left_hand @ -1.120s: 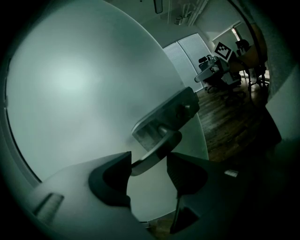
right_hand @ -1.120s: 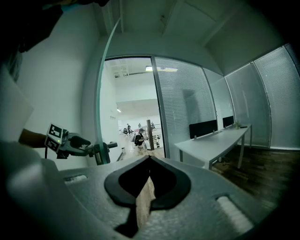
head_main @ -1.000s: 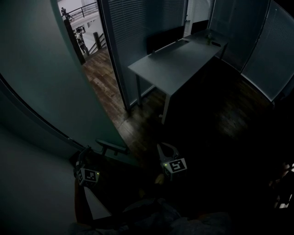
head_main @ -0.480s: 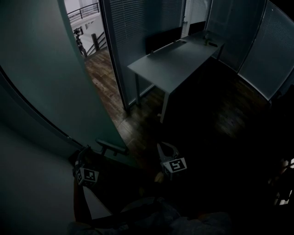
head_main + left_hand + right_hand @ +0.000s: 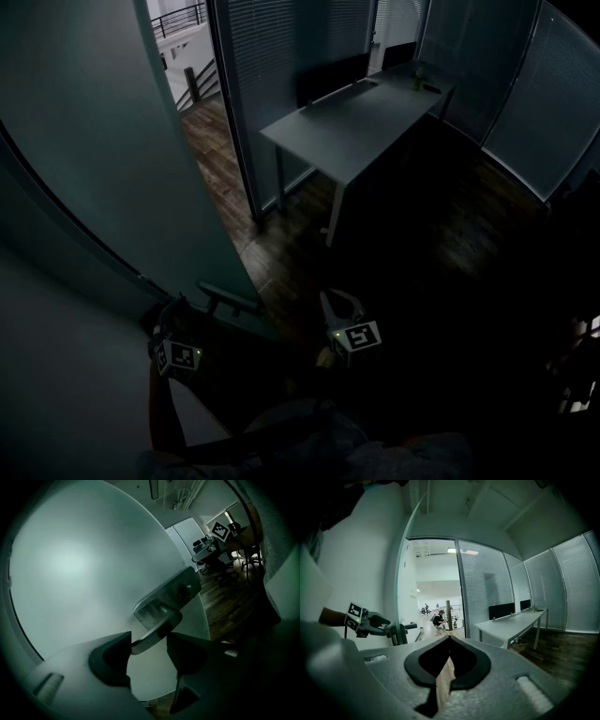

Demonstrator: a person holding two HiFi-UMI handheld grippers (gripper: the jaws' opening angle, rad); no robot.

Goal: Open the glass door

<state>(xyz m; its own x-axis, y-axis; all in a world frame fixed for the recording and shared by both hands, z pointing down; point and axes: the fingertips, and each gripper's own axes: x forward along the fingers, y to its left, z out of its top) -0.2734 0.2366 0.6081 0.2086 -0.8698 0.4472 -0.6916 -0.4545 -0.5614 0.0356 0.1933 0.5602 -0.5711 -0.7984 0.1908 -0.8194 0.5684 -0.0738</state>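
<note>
Glass door (image 5: 112, 169) is standing partly open at my left, frosted, with a strip of corridor floor (image 5: 211, 159) showing past its free edge. Its lever handle (image 5: 157, 630) is sitting low on the pane just beside that edge, and its long axis is running roughly level, slanting across the line of my left gripper (image 5: 150, 641). That gripper is reaching straight at it with its jaws wide. The lever is lying between them, its tip touching one jaw, while I am not seeing the other pad pressing on it, so I am reading this as a hook round the lever and not a clamp.

My right gripper (image 5: 449, 639) is hanging well apart on the room side, pointing towards the doorway and the desk (image 5: 356, 127), its jaw tips together on nothing. The left one is plainly the nearer.

I am judging that swinging the door wider depends on keeping the lever crosswise inside those jaws so it cannot slip out past the tips.
</note>
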